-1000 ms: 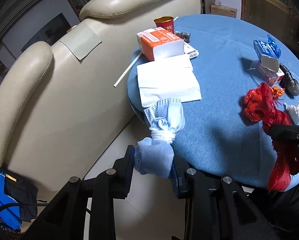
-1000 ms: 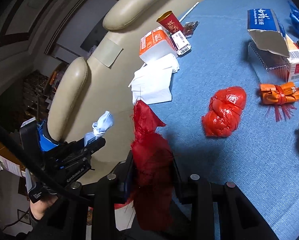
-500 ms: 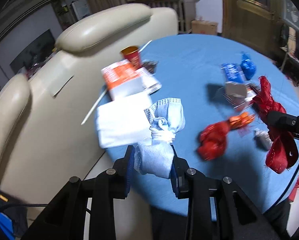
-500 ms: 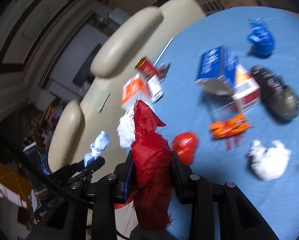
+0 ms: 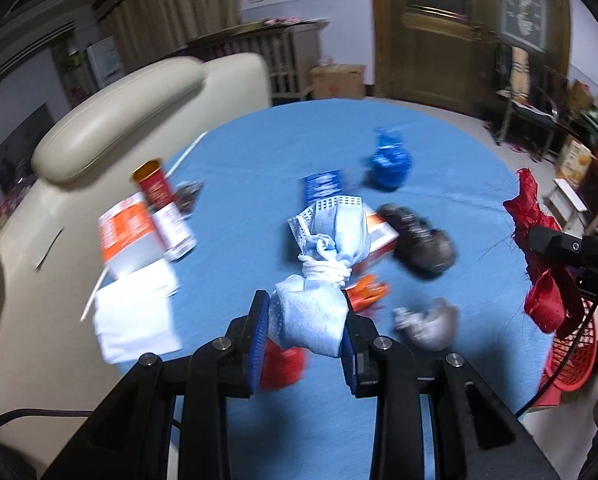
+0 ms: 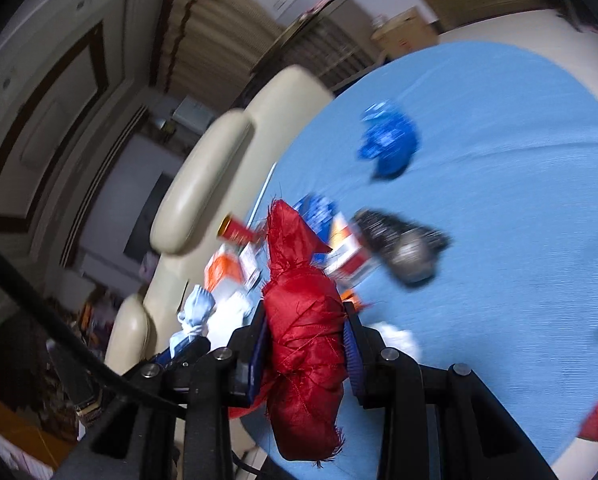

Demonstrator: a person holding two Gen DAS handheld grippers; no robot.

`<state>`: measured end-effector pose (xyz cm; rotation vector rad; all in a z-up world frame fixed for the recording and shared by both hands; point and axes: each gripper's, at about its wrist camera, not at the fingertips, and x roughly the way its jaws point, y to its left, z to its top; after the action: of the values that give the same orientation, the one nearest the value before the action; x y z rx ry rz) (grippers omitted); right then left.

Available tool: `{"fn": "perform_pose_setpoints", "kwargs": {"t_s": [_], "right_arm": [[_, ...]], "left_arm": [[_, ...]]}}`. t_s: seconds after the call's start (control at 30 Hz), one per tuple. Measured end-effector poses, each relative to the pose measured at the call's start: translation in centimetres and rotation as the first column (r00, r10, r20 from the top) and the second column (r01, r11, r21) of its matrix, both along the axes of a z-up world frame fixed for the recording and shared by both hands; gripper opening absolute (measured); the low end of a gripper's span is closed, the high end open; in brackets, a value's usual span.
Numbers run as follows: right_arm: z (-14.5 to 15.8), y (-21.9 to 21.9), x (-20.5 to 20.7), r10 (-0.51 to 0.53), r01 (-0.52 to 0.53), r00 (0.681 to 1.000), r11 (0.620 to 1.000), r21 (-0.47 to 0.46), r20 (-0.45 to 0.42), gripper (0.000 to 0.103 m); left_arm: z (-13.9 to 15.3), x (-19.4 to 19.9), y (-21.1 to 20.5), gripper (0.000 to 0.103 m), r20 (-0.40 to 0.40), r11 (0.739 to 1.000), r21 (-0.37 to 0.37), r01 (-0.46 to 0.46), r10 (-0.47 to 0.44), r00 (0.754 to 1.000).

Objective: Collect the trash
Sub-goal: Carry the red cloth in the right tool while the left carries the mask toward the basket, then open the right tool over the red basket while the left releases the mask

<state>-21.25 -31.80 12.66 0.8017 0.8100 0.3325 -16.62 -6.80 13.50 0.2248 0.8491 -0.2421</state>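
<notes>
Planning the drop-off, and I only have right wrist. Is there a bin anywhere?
Observer: Yes. A red mesh basket sits just past the table edge, on the right gripper side.
Operator: What exactly is the left gripper holding?
Observer: The left gripper is shut on a light-blue mask bundle tied with white cord.
Operator: Anything hidden behind my red cloth?
Observer: A small red bundle lies on the table under the left fingers.
</notes>
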Motion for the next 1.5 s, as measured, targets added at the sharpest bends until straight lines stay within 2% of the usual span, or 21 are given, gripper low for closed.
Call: {"fn": "perform_pose_setpoints", "kwargs": {"t_s": [0.13,0.3,0.37,0.43,0.47,0.53,0.6,0.73,0.97,1.03,1.07,1.1,1.13,1.3,1.5], "right_arm": [[0.0,-4.6,-2.4,-0.104,0.104,0.995,0.994,-0.033,0.004,0.036],[-0.2,-11.6,-7.4,-0.277,0.275,0.961,0.957,-0.098,-0.008,0.036],[-0.6,-14.2,-9.2,-0.338,0.332,0.941,0.933,-0.142,-0.022,0.036],[-1.2,-16.7,-11.0,-0.405,0.387,0.913,0.896,-0.217,-0.044,0.036],[-1.8,-17.9,-11.9,-0.444,0.412,0.894,0.867,-0.281,-0.061,0.036],[-2.9,-19.6,-13.0,-0.494,0.431,0.865,0.821,-0.374,-0.087,0.036],[-4.3,-21.2,-13.9,-0.524,0.433,0.843,0.796,-0.422,-0.124,0.036],[-7.1,-23.6,-14.7,-0.554,0.423,0.814,0.772,-0.474,-0.177,0.036],[-10.5,-25.1,-14.4,-0.567,0.390,0.787,0.762,-0.517,-0.243,0.039],[-10.9,-25.1,-14.9,-0.573,0.390,0.778,0.762,-0.518,-0.258,0.047],[-11.0,-24.9,-15.0,-0.580,0.393,0.771,0.758,-0.520,-0.264,0.064],[-11.1,-25.1,-15.1,-0.586,0.396,0.766,0.754,-0.524,-0.265,0.070],[-11.4,-25.1,-15.3,-0.586,0.396,0.766,0.754,-0.524,-0.264,0.070],[-10.6,-25.6,-15.7,-0.602,0.421,0.759,0.744,-0.519,-0.248,0.070],[-8.6,-26.9,-17.2,-0.641,0.485,0.742,0.715,-0.504,-0.196,0.071]], "left_arm": [[0.2,-0.6,-4.1,0.033,0.009,0.995,-0.024,0.097,-0.097,0.995],[-0.1,-1.9,-10.0,0.033,0.005,0.972,-0.048,0.230,-0.230,0.973],[-0.3,-2.6,-12.4,0.033,0.002,0.959,-0.053,0.279,-0.279,0.960],[-0.6,-3.2,-14.8,0.033,-0.005,0.941,-0.069,0.332,-0.333,0.943],[-0.8,-3.6,-16.2,0.033,-0.008,0.931,-0.073,0.358,-0.359,0.933],[-1.2,-4.1,-18.6,0.033,-0.022,0.912,-0.090,0.401,-0.404,0.914],[-1.9,-4.8,-20.8,0.033,-0.039,0.890,-0.100,0.445,-0.450,0.892],[-3.3,-5.9,-24.2,0.033,-0.075,0.857,-0.117,0.502,-0.512,0.856],[-4.5,-7.0,-26.9,0.033,-0.094,0.837,-0.124,0.533,-0.545,0.833],[-4.6,-7.1,-27.2,0.033,-0.098,0.833,-0.129,0.539,-0.551,0.829],[-4.6,-7.3,-27.3,0.033,-0.098,0.832,-0.129,0.540,-0.552,0.828],[-4.7,-7.3,-27.4,0.033,-0.100,0.831,-0.129,0.541,-0.554,0.827],[-4.8,-7.3,-27.6,0.033,-0.104,0.830,-0.131,0.543,-0.556,0.825],[-5.4,-7.6,-28.8,0.034,-0.117,0.823,-0.129,0.553,-0.567,0.816],[-6.2,-8.6,-30.7,0.034,-0.126,0.801,-0.124,0.586,-0.598,0.791]]}}
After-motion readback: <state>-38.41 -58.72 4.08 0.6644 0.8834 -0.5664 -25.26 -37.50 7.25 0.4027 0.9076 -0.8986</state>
